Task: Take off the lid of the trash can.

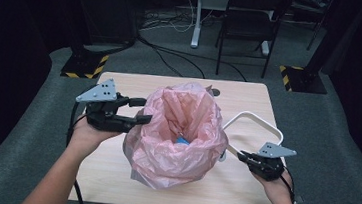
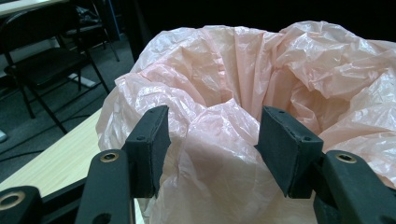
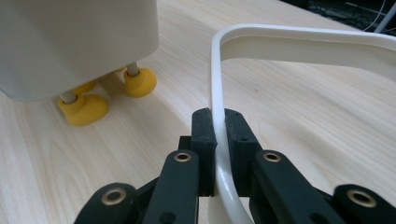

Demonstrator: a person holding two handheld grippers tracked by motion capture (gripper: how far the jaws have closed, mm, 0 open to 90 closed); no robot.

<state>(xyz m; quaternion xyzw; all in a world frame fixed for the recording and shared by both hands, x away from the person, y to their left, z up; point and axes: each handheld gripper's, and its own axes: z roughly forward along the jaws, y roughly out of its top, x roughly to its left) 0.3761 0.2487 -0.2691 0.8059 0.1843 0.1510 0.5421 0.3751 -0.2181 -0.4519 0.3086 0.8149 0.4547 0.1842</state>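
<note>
At nine o'clock, left gripper [image 1: 139, 109] fingers gape around pink bag liner [image 1: 178, 132] folds mid-desk [image 1: 241, 188]. At three o'clock, right gripper [image 1: 242, 156] pinches white bin-rim frame [image 1: 257, 120]; lower it squarely over the liner.

The puffed-up pink bag [image 1: 178, 132] is taking up the table's [image 1: 241, 188] middle, blocking the straight way between the two sides. The white frame [image 1: 257, 120] is lying across the right part. Bare wood is lying open along the near edge and left of the bag.
</note>
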